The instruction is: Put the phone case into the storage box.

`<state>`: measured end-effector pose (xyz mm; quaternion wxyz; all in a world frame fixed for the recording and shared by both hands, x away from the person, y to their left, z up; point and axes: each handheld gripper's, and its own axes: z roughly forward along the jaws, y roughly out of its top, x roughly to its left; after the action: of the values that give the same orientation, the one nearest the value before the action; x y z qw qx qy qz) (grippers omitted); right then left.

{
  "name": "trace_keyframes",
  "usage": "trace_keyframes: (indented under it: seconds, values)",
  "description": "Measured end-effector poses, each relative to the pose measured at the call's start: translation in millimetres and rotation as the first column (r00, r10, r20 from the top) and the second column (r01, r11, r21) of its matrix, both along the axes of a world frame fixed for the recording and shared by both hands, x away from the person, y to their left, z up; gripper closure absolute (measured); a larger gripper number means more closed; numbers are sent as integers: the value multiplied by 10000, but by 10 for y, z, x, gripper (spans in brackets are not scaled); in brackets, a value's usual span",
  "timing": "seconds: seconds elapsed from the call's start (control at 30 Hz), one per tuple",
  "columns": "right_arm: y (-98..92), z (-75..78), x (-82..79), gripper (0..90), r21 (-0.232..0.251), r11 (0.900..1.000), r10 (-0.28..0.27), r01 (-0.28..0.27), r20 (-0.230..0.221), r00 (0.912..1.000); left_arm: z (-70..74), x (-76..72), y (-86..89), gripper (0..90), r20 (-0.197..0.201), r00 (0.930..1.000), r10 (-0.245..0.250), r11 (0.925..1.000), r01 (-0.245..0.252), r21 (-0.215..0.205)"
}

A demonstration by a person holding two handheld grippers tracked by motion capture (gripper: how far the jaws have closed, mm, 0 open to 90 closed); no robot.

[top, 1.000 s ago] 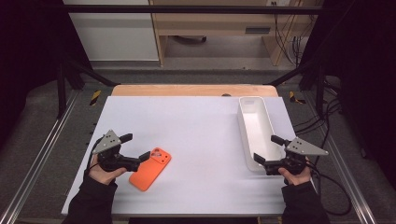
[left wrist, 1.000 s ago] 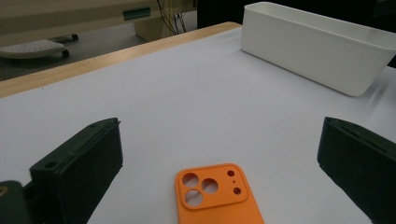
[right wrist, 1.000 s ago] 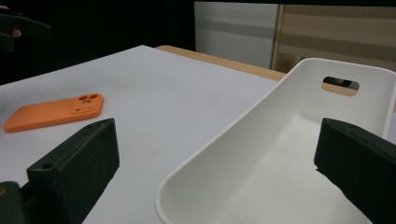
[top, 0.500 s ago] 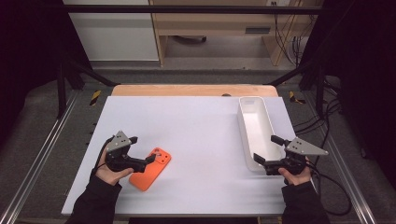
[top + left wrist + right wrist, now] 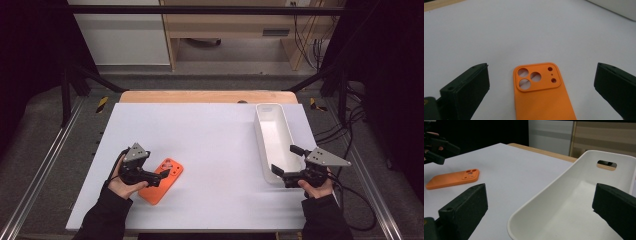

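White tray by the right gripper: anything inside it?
The white tray looks empty: bare floor and walls, with a handle slot at its far end. The right gripper covers a bit of its near end.

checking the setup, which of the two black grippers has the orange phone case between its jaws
The left gripper: its open jaws straddle the flat orange plastic phone case without touching it. The right gripper instead faces the near end of the long white plastic tray.

A white table (image 5: 220,135) with a wooden far edge (image 5: 200,96) stood on grey floor (image 5: 45,125). Metal rails (image 5: 42,170) ran along both sides. Behind were a white cabinet (image 5: 120,35), a wooden bench (image 5: 240,22) and hanging cables (image 5: 305,30). Black curtains (image 5: 385,75) darkened the flanks.
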<state>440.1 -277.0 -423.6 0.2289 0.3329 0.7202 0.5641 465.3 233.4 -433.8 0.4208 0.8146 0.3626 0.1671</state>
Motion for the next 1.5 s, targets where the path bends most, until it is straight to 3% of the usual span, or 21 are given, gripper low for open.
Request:
trace_keyframes:
  seconds: [0.67, 1.0, 1.5]
  values:
    - [2, -2, 2, 5, -62, 10000, 17, -17, -9, 10000, -177, 39, -98, 0, -901, 9959, 17, 9949, 74, 1010]
    - [1, -2, 1, 5, -66, 10000, 28, -28, -18, 10000, -275, 53, -135, 0, -1423, 9895, 265, 9869, -32, 1614]
    - [-2, -1, 1, 5, -63, 10000, 13, -14, -48, 10000, -337, 45, -179, 1, -2104, 9764, 484, 9790, -46, 2040]
